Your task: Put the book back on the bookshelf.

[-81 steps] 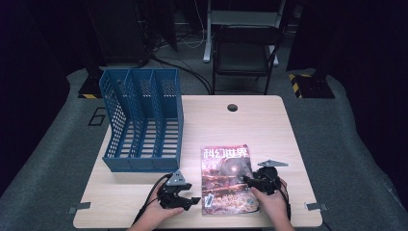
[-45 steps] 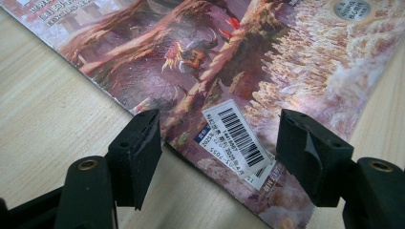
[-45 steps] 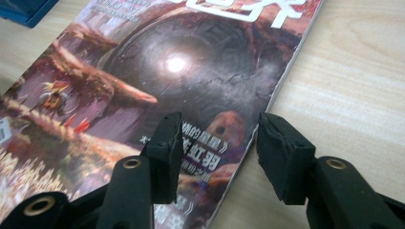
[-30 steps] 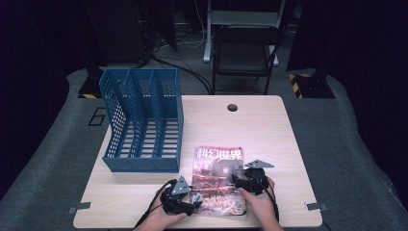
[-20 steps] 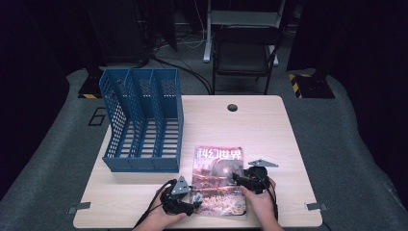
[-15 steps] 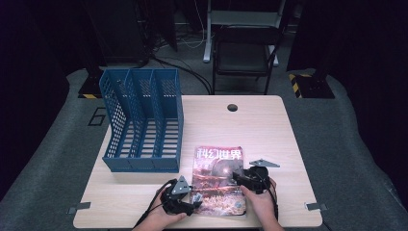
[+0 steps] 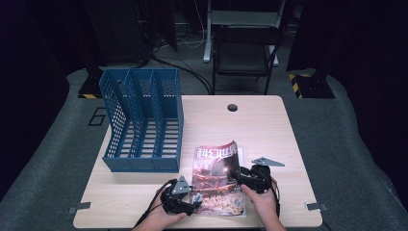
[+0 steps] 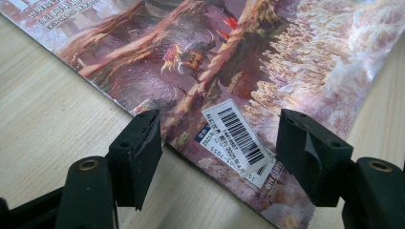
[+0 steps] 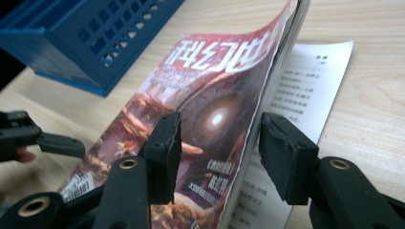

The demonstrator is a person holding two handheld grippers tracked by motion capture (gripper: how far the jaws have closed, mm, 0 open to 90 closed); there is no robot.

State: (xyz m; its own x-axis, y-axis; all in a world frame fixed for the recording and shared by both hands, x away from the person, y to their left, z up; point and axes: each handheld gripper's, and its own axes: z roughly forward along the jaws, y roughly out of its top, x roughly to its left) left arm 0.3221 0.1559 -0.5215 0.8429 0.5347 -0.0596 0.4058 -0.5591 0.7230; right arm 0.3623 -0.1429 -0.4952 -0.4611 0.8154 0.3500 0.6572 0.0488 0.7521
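Mostly glossy, curling mag [image 7: 217,180] cover.

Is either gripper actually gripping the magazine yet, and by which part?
Not yet. The right gripper straddles the lifted front cover of the magazine at its open edge, jaws just closing, pads apart. The left gripper stands open over the near corner.

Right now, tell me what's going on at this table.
A person works a magazine with two grippers. The right gripper straddles its lifted right edge, its jaws just closing around the raised pages without clamping yet. The left gripper hangs open over the near left corner by the barcode. A blue file rack stands to the left.
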